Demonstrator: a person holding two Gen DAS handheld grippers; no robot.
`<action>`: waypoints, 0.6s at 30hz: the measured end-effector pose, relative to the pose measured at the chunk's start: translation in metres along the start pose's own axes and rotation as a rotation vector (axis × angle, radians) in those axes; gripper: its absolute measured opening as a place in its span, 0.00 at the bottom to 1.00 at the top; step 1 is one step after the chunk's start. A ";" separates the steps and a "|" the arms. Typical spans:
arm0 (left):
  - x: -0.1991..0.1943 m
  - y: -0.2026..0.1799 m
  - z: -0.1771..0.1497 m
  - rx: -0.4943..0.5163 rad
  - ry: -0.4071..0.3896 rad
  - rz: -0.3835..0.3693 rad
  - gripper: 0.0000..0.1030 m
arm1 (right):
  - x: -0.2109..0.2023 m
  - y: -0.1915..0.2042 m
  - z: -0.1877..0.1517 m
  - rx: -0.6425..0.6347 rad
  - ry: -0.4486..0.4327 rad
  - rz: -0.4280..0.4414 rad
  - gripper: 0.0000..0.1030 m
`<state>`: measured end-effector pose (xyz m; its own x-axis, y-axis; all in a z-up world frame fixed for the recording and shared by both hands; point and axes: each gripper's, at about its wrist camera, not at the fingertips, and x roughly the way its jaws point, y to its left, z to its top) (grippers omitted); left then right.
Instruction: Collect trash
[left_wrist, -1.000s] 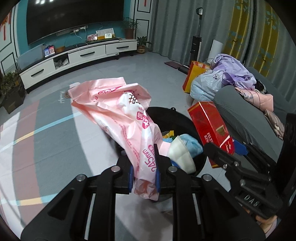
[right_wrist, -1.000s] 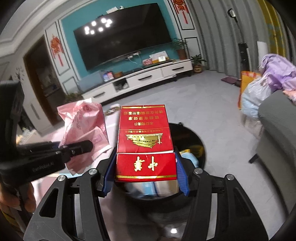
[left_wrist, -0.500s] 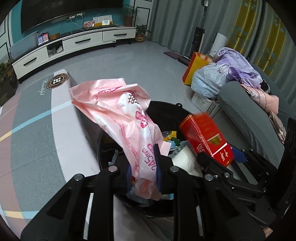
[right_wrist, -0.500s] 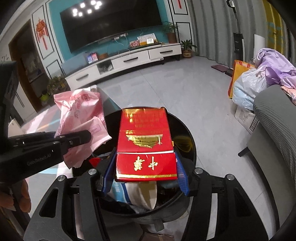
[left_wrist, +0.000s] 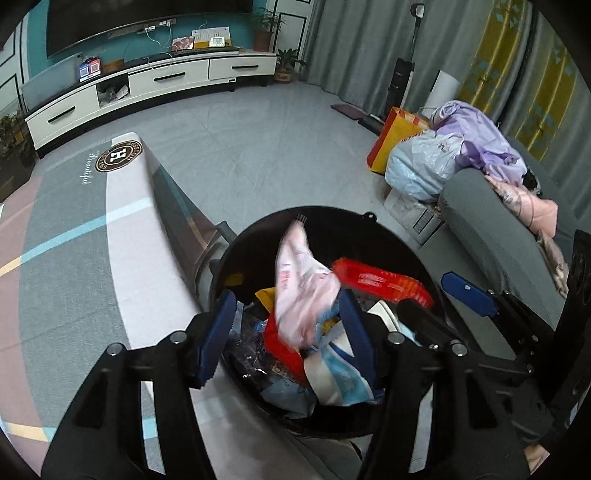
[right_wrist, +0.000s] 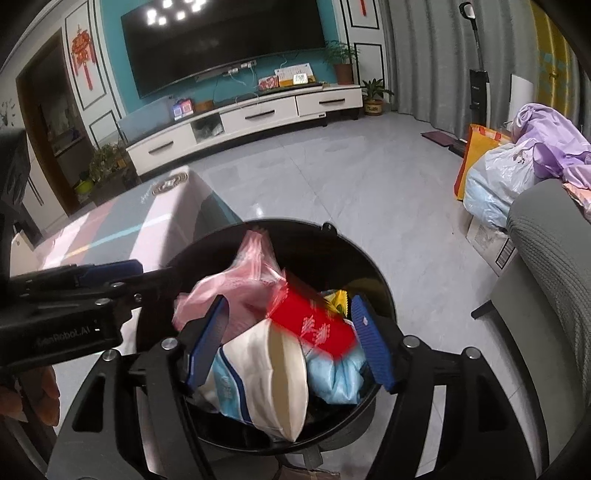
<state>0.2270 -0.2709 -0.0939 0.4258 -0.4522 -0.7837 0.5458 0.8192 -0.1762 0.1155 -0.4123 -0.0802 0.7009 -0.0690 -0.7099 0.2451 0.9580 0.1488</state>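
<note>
A black round trash bin (left_wrist: 400, 242) (right_wrist: 376, 269) stands below both grippers, filled with wrappers and paper. My left gripper (left_wrist: 286, 334) is open above it; the pink plastic bag (left_wrist: 301, 291) is loose between the jaws, blurred, dropping into the bin. My right gripper (right_wrist: 290, 339) is open; the red box (right_wrist: 314, 325) is blurred and tilted, falling among the trash. The pink bag (right_wrist: 236, 291) also shows in the right wrist view. The red box (left_wrist: 380, 282) lies across the bin in the left wrist view. Each gripper shows at the edge of the other's view.
A low table with a grey and pink cover (left_wrist: 92, 236) stands left of the bin. A grey sofa (left_wrist: 495, 236) with clothes and bags is on the right. A white TV cabinet (right_wrist: 243, 118) and grey floor lie beyond.
Both grippers moved over the bin and opened. The pink bag left the left gripper and the red box left the right gripper; both are falling into the bin.
</note>
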 end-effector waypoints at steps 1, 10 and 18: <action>-0.004 0.000 0.000 -0.002 -0.004 -0.001 0.64 | -0.005 -0.001 0.002 0.006 -0.011 0.007 0.67; -0.059 -0.004 -0.014 -0.001 -0.043 0.013 0.92 | -0.060 0.005 0.005 0.025 -0.044 0.016 0.91; -0.130 -0.015 -0.031 0.028 -0.076 0.111 0.97 | -0.109 0.013 0.000 0.029 0.006 -0.018 0.97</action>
<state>0.1413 -0.2130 -0.0075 0.5375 -0.3851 -0.7502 0.5112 0.8563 -0.0733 0.0425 -0.3921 -0.0014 0.6921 -0.0847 -0.7169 0.2774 0.9480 0.1558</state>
